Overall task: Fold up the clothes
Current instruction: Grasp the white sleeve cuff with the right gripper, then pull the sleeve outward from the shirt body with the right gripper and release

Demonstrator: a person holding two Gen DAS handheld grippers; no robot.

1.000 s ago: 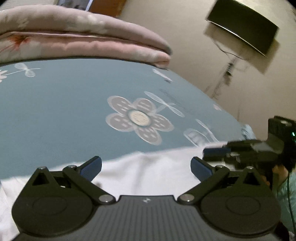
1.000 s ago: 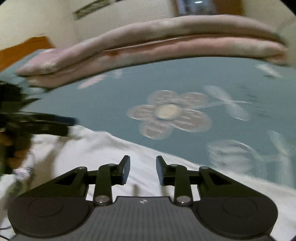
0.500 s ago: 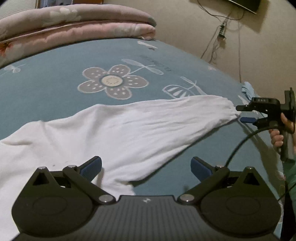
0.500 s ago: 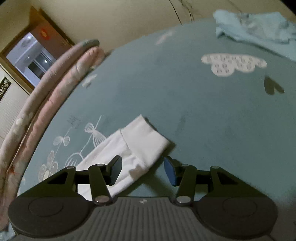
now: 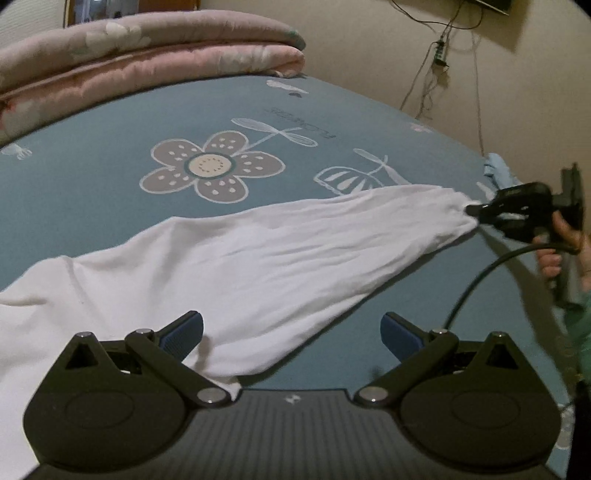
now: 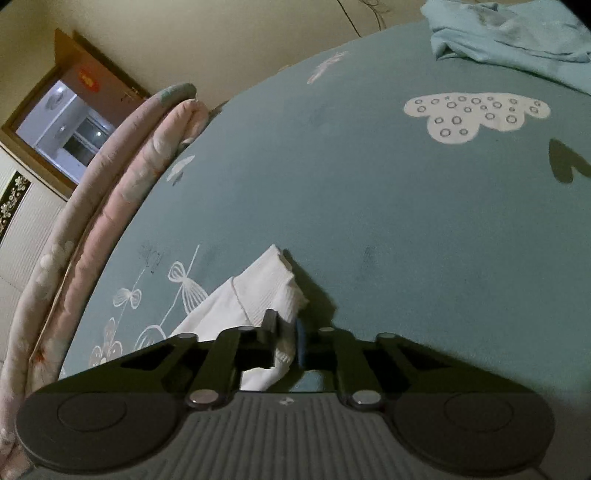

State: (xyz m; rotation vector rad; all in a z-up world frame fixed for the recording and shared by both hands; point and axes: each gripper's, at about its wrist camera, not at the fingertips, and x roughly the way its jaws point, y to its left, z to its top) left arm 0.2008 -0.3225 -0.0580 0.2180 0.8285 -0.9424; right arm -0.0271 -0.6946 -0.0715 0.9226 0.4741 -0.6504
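Note:
A white long-sleeved garment [image 5: 229, 266] lies on the blue flowered bed sheet [image 5: 92, 155]. Its sleeve stretches to the right, where my right gripper [image 5: 476, 212] pinches the ribbed cuff [image 6: 273, 291]. In the right wrist view the right gripper [image 6: 286, 339] has its jaws closing tight on that cuff, with cloth bunched between the pads. My left gripper [image 5: 291, 334] stands open low over the garment's body, nothing between its fingers; its left pad [image 5: 183, 334] hangs above white cloth.
A folded pink quilt [image 5: 147, 48] lies along the far edge of the bed. A light blue garment [image 6: 509, 33] is crumpled at the bed's far right. A wall with hanging cables [image 5: 439, 59] borders the bed. A hand [image 5: 557, 251] holds the right gripper's handle.
The right gripper swung out to the sleeve's end and closed on the cuff, which lay between its open jaws half a second ago. The left gripper drew back, revealing more of the garment.

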